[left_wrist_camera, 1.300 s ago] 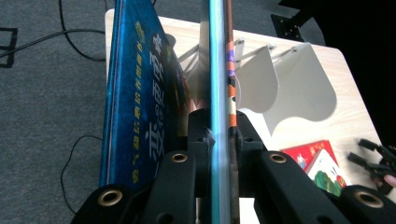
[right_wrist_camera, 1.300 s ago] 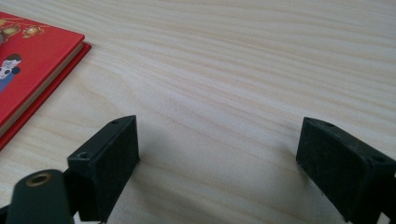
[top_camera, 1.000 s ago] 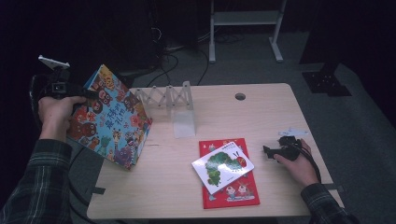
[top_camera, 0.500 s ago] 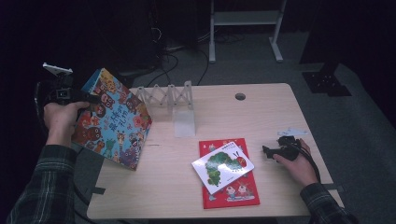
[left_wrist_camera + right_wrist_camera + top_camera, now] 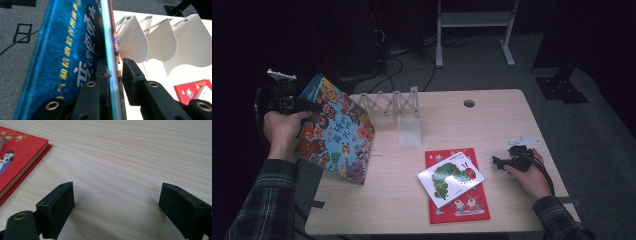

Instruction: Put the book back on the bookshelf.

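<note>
A big colourful picture book [image 5: 334, 132] [image 5: 62, 62] stands tilted over the table's left edge, its lower corner near the tabletop. My left gripper [image 5: 304, 105] [image 5: 115, 67] grips its upper edge; the jaws have just been opening a little, and the book's edge is still between the pads. My right gripper [image 5: 496, 161] [image 5: 116, 195] rests open on the bare wood at the right, with nothing between its fingers. A red book [image 5: 462, 205] [image 5: 17, 152] lies flat near the front, and a white caterpillar book [image 5: 451, 177] lies askew on top of it.
A white folding rack [image 5: 392, 102] [image 5: 155, 40] stands at the back left of the wooden table [image 5: 492, 125], with a clear upright divider [image 5: 409, 132] in front of it. A cable hole [image 5: 469, 103] and a small white label [image 5: 523, 141] lie to the right. Dark floor surrounds the table.
My left hand and the picture book have shifted slightly right, toward the rack. The right hand has not moved.
</note>
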`<action>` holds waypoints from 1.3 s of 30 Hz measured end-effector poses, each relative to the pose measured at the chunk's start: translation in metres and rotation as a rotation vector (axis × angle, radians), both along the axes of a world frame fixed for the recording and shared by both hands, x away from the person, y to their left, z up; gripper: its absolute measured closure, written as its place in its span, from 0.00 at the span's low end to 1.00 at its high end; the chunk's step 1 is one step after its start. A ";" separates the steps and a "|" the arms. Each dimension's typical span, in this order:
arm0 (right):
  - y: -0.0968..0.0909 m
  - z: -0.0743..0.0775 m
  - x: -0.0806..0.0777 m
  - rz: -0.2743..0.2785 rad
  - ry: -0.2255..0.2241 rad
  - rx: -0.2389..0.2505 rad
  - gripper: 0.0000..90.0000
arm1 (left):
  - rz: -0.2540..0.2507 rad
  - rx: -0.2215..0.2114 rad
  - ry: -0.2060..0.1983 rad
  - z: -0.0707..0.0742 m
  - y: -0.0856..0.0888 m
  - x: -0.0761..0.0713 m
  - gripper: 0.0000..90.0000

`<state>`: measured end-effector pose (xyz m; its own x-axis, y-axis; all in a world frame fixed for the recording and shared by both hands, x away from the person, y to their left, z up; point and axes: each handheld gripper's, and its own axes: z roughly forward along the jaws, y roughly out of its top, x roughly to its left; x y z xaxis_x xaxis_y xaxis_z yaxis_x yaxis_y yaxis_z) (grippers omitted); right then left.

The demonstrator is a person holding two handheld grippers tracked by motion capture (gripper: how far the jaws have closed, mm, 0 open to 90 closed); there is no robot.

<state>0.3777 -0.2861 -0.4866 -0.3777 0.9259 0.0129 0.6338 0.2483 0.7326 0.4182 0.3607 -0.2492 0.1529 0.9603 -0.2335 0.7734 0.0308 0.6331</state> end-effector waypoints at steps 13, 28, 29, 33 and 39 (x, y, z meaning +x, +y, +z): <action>0.001 0.000 0.000 0.001 0.000 0.000 0.13 | -0.021 0.022 0.018 -0.016 -0.009 0.004 0.74; 0.001 0.000 -0.002 0.002 0.001 -0.001 0.13 | -0.022 0.040 -0.101 0.003 -0.007 -0.011 0.59; 0.001 0.000 -0.001 0.002 0.001 -0.001 0.13 | -0.038 0.029 -0.095 0.005 -0.007 -0.012 0.59; 0.001 0.000 -0.002 0.002 0.001 -0.001 0.13 | -0.061 0.025 -0.094 0.004 -0.011 -0.013 0.58; 0.001 0.000 -0.002 0.003 0.001 -0.001 0.13 | -0.123 0.025 -0.128 0.010 -0.029 -0.020 0.55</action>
